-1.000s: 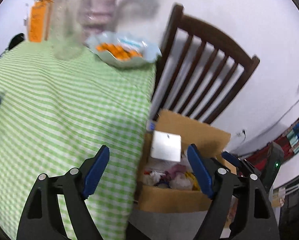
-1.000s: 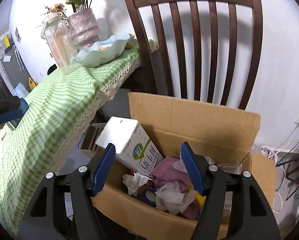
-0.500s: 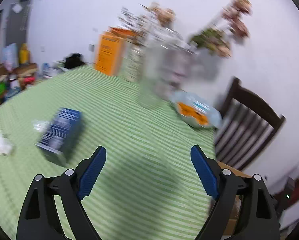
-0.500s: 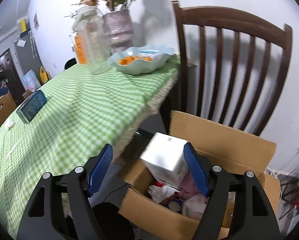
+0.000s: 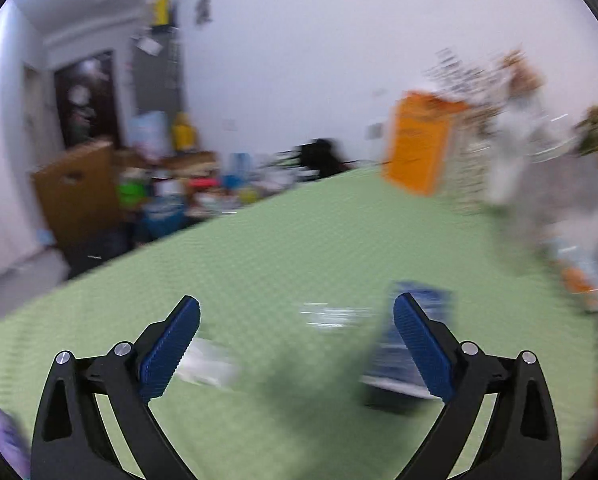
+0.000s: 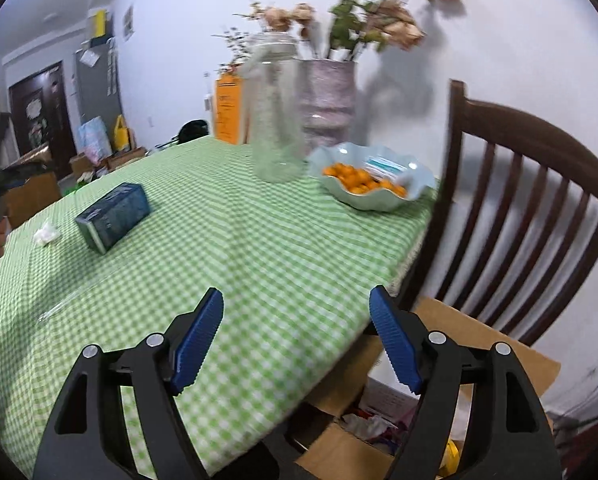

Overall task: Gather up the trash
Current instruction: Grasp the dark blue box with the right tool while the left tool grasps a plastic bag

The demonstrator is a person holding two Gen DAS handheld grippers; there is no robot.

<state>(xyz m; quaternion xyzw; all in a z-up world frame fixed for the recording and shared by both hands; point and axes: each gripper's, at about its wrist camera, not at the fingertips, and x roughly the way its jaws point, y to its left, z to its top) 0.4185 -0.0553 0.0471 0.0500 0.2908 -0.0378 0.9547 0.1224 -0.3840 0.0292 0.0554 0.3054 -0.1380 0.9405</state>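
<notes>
Over checked cloth: left gripper opening, right gripper wide, both empty.

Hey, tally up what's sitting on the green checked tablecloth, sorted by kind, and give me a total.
Boxes: 2 (blue box, orange box)
Jars: 1
Vases: 1
Bowls: 1
Crumpled tissues: 1
Total: 6

A table is covered by a green checked cloth. On it are set a blue box, a crumpled tissue, a glass jar, a vase and a bowl of oranges.
</notes>
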